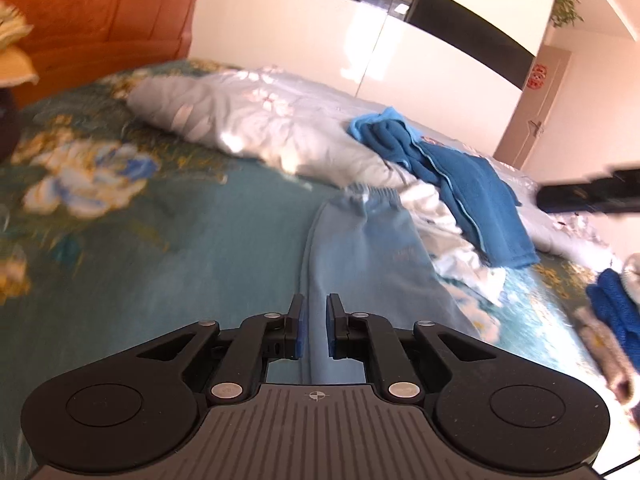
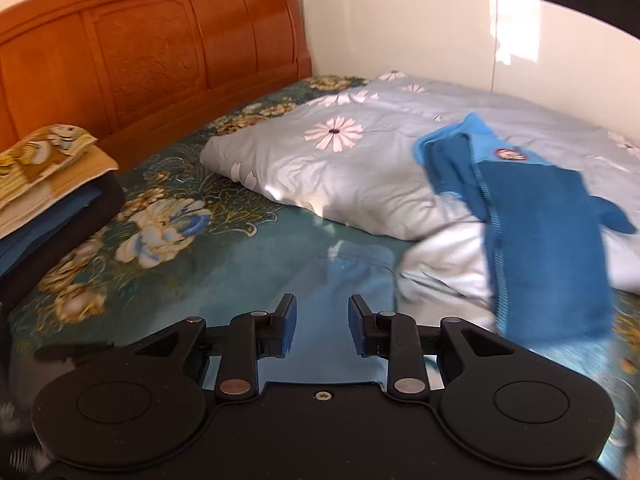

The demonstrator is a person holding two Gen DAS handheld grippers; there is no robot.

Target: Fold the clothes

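Light blue pants (image 1: 360,248) lie flat on my bed, waistband at the far end. Dark blue top (image 2: 540,240) draped crumpled over the quilt edge, beside them.

no legible txt anywhere

Both views are bright with warm daylight. Strong glare bleaches the white wall (image 1: 400,60) far ahead of the jaws, and sunlit patches burn out on the grey quilt (image 2: 360,168) beyond them. Motion blur smears the floral bedsheet (image 1: 92,184) to the left of the jaws in the left wrist view, and the blue garment (image 2: 552,264) to their right in the right wrist view. Fisheye distortion bends the headboard (image 2: 152,48) and darkens the corners.
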